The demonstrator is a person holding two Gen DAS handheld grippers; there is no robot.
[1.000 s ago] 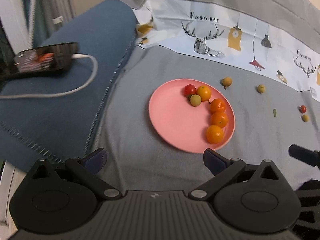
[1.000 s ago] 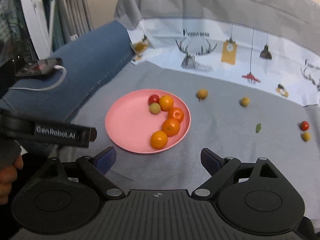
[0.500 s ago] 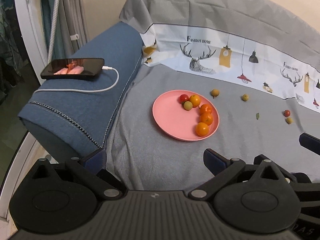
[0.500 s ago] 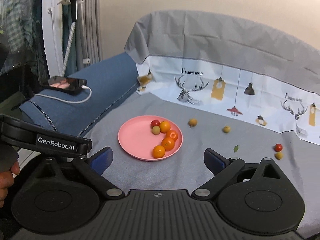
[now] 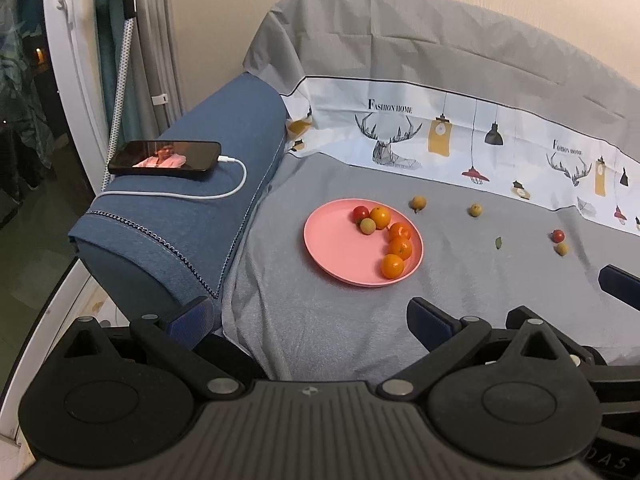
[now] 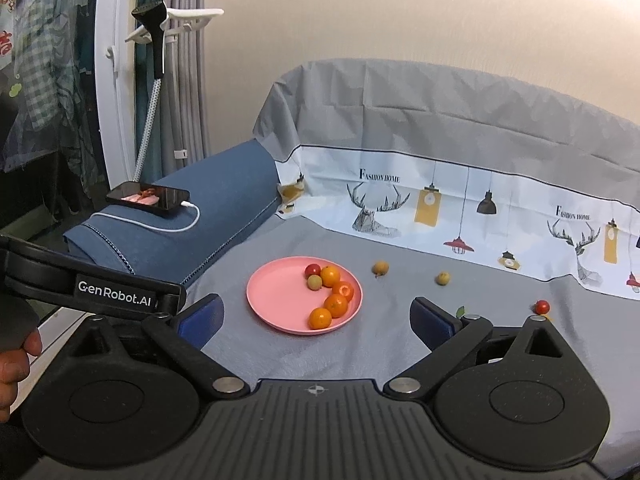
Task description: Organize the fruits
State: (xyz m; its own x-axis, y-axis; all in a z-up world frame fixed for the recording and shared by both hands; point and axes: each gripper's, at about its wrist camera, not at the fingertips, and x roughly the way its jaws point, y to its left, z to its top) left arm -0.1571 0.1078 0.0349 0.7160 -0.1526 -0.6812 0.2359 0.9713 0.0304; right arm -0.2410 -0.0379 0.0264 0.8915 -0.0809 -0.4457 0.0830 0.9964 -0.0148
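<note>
A pink plate (image 5: 336,244) (image 6: 276,296) lies on the grey cloth and holds several small fruits: oranges (image 5: 401,248), a red tomato (image 5: 361,213) and a pale green one (image 5: 368,225). Loose on the cloth to the right are two yellowish fruits (image 5: 418,203) (image 5: 475,210), then a red tomato (image 5: 558,235) beside another yellow one (image 5: 562,249). My left gripper (image 5: 308,316) is open and empty, well short of the plate. My right gripper (image 6: 316,314) also hangs back from the plate; its jaws are opening with nothing between them.
A phone (image 5: 166,159) on a white charging cable rests on the blue cushion (image 5: 180,220) at the left. A small green leaf (image 5: 498,243) lies among the loose fruits. A printed sheet rises behind the cloth. A hand (image 6: 16,364) holds the left gripper's body (image 6: 92,288).
Both grippers have drawn back and up from the plate, which now looks smaller and farther away. The fruits have not moved.
</note>
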